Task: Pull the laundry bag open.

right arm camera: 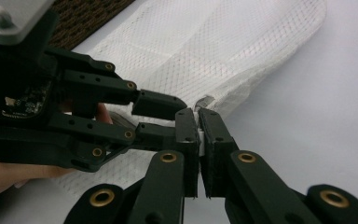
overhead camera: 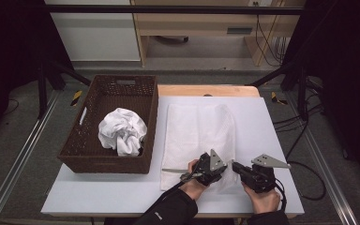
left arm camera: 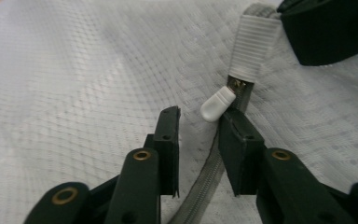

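Note:
A white mesh laundry bag [overhead camera: 197, 129] lies flat on the table. Its grey zipper [left arm camera: 200, 182] runs along the near edge. In the left gripper view, my left gripper [left arm camera: 200, 116] stands open, with the white zipper pull [left arm camera: 217, 103] just ahead of its tips and untouched. A ribbed white end tab [left arm camera: 253, 44] sits beyond the pull. My right gripper [right arm camera: 198, 119] is shut on that end of the zipper, a sliver of white showing between its jaws. In the high view the left gripper [overhead camera: 225, 168] and the right gripper [overhead camera: 235, 166] meet tip to tip at the bag's near right corner.
A dark brown wicker basket [overhead camera: 98, 89] stands to the left of the bag with a crumpled white cloth [overhead camera: 123, 131] inside. The white tabletop [overhead camera: 98, 192] has free room in front of the basket and to the right of the bag.

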`<state>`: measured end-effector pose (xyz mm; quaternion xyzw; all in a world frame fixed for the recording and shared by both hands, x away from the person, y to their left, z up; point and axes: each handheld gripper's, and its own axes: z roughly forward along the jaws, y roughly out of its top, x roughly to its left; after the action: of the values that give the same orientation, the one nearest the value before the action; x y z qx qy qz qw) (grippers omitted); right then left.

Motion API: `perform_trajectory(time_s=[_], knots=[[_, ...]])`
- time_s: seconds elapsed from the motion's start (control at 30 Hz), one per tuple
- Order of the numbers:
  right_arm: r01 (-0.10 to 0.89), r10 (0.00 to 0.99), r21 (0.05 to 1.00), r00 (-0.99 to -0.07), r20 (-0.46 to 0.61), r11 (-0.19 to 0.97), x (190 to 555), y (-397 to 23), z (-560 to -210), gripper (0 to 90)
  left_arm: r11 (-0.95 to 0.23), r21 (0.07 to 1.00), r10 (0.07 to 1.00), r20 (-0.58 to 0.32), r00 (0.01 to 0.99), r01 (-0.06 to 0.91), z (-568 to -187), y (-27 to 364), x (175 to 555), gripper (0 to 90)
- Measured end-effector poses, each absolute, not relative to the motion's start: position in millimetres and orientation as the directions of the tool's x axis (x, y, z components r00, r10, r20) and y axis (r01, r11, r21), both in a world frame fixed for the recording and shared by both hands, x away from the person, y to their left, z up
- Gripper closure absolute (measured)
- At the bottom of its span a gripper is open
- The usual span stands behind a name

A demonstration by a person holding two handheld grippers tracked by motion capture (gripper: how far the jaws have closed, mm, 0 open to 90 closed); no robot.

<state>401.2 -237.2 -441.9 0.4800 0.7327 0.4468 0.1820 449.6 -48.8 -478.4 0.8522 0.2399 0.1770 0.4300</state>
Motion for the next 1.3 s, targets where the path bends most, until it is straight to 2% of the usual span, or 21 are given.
perform_trajectory(time_s=[0.23, 0.43, 0.63, 1.1, 1.3], knots=[[0.539, 0.865, 0.831, -0.475, 0.162, 0.14, 401.3, -237.8, -442.0, 86.8, -0.467, 0.853, 0.57, 0.087, 0.817, 0.234, -472.3, -42.6, 448.3, 68.6], [0.538, 0.865, 0.832, -0.475, 0.164, 0.138, 401.3, -238.1, -442.1, 86.8, -0.462, 0.863, 0.512, 0.071, 0.856, 0.205, -472.1, -43.8, 445.9, 71.3], [0.541, 0.866, 0.829, -0.473, 0.165, 0.138, 401.5, -238.3, -442.5, 86.8, -0.464, 0.863, 0.494, 0.067, 0.867, 0.198, -472.6, -43.6, 446.5, 72.9], [0.547, 0.865, 0.826, -0.473, 0.169, 0.138, 401.5, -238.1, -443.1, 86.7, -0.479, 0.852, 0.479, 0.051, 0.876, 0.212, -474.1, -41.7, 450.4, 67.2], [0.547, 0.865, 0.825, -0.474, 0.166, 0.141, 401.5, -238.1, -443.2, 86.7, -0.519, 0.836, 0.439, 0.083, 0.894, 0.177, -475.1, -42.1, 445.2, 70.0]])
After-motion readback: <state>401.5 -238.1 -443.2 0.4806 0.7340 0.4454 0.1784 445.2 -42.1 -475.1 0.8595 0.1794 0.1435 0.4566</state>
